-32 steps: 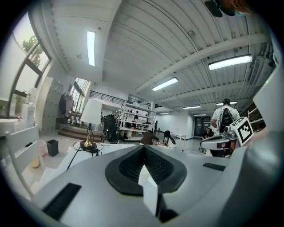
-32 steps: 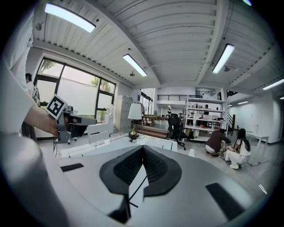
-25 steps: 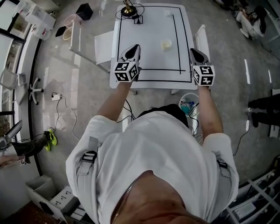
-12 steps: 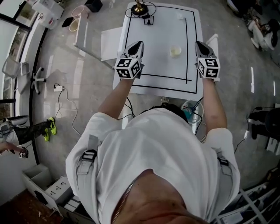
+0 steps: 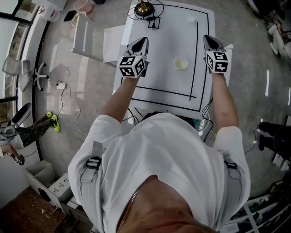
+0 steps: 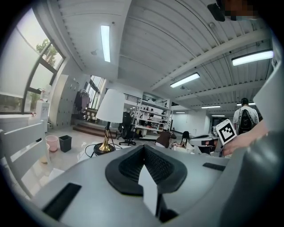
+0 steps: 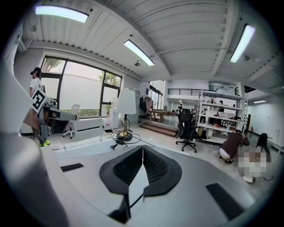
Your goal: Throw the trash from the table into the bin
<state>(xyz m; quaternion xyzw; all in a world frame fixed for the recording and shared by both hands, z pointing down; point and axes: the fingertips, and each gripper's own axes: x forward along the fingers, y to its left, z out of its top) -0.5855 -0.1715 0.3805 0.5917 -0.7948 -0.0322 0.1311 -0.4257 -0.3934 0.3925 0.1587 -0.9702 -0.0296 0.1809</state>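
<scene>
while both jaws are shut on nothing | left gripper (image 5: 141, 41) and right gripper (image 5: 208, 38) hover over table (image 5: 159, 68) | pale trash piece (image 5: 181, 63) lies about 9 o'clock from right gripper | open right jaws first, approach low

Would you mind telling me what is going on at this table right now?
A person stands at a white table with a two-jaw gripper in each hand. The left gripper and the right gripper both hover over the tabletop, jaws closed with nothing between them. A small pale round piece of trash lies on the table between them, nearer the right gripper and untouched. A lamp stands at the far end. Nothing has been picked up yet.
</scene>
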